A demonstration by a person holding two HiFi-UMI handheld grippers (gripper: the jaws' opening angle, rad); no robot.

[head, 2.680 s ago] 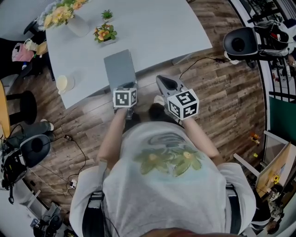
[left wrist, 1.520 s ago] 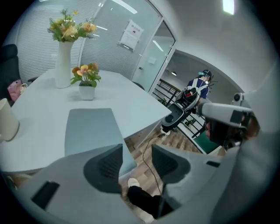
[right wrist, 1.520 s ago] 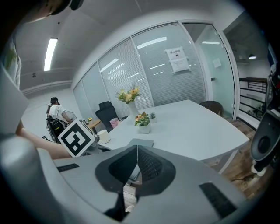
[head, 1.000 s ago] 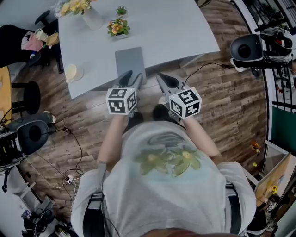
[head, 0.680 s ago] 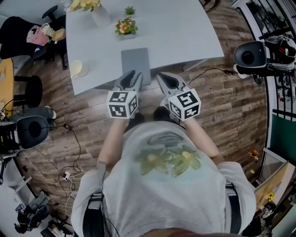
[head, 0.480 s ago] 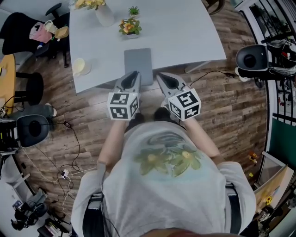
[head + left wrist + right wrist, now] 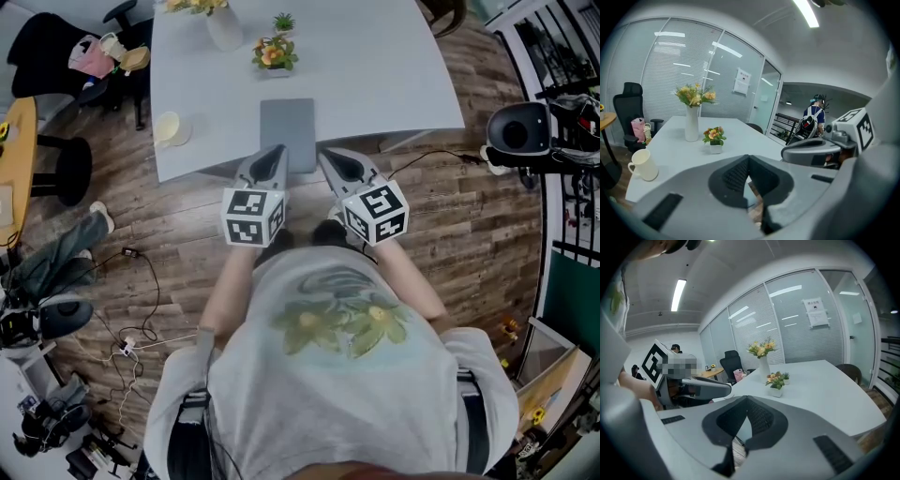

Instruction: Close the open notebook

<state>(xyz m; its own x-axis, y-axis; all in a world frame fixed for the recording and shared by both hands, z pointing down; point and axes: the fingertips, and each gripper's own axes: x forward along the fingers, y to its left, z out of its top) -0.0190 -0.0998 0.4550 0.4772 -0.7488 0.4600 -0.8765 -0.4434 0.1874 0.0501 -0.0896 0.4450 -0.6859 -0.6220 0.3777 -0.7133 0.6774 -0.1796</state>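
The grey notebook (image 7: 288,131) lies closed and flat on the white table (image 7: 375,66), near its front edge. My left gripper (image 7: 274,152) hovers at the notebook's near left corner. Its jaws have just been closing and now stand shut with nothing between them (image 7: 748,157). My right gripper (image 7: 326,156) is level with it, just right of the notebook over the table's edge, also shut and empty (image 7: 746,398). Neither gripper touches the notebook.
Further back on the table stand a white vase of flowers (image 7: 223,23), a small potted plant (image 7: 275,52) and a pale mug (image 7: 169,127). A black chair (image 7: 56,52) and a round stool (image 7: 61,169) stand left of the table. Cables lie on the wooden floor.
My left gripper has come off the notebook's near edge, drawn back and shut its jaws, which stood open a second ago. The right gripper stays shut beside it. The notebook has not moved.
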